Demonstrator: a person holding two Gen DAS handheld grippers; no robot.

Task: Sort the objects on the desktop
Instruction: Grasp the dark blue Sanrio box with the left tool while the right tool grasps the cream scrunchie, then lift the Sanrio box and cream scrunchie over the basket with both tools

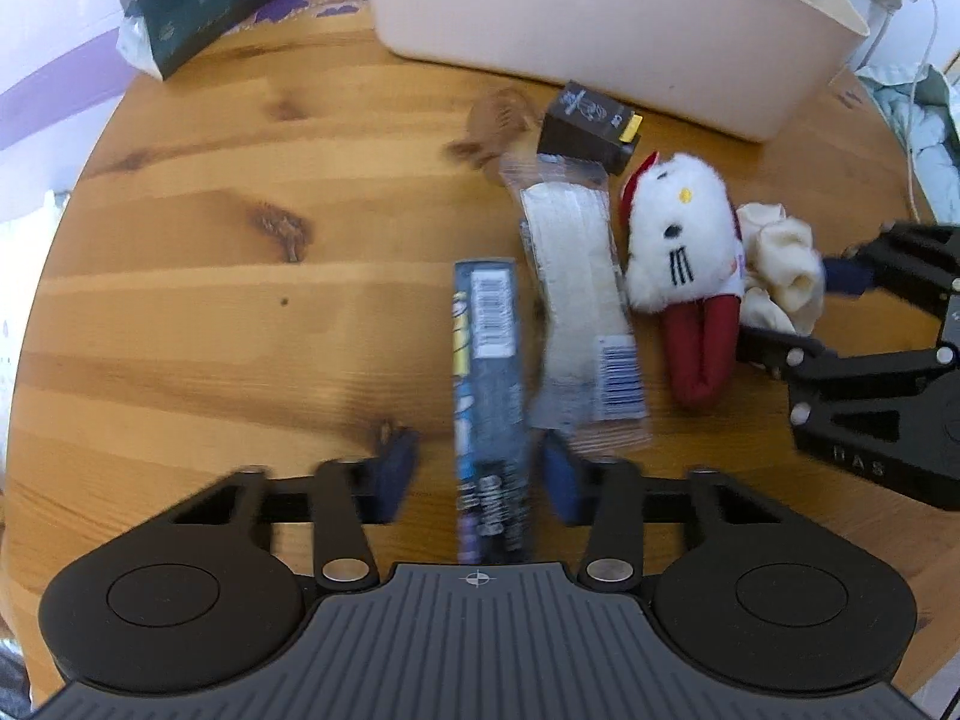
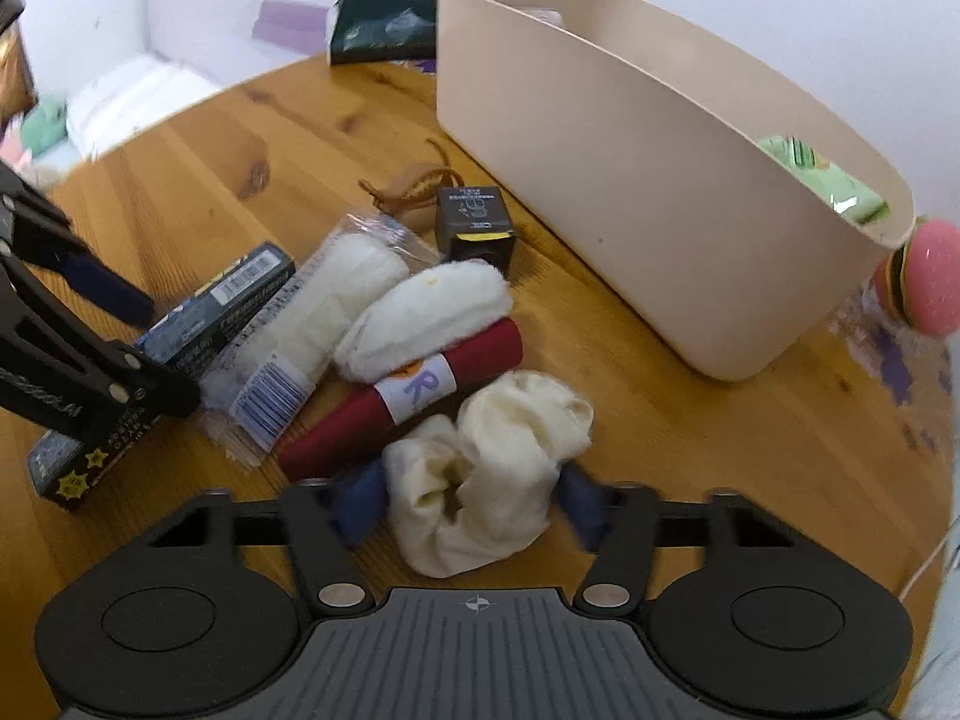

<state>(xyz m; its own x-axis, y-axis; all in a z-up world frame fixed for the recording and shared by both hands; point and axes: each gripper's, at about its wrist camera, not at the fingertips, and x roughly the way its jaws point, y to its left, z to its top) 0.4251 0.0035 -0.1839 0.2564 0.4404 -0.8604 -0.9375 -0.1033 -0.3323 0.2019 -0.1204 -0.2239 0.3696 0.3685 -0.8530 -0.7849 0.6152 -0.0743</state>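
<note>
Pick-up step, both sides. Your left gripper [image 1: 477, 471] sits wide astride the blue box [image 1: 487, 360]; your right gripper [image 2: 468, 501] wide around the scrunchie [image 2: 498, 468]. Next: close, lift, carry to bin [image 2: 630, 192] behind.

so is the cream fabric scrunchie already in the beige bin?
No, the cream fabric scrunchie lies on the wooden table, outside the beige plastic bin.
</note>
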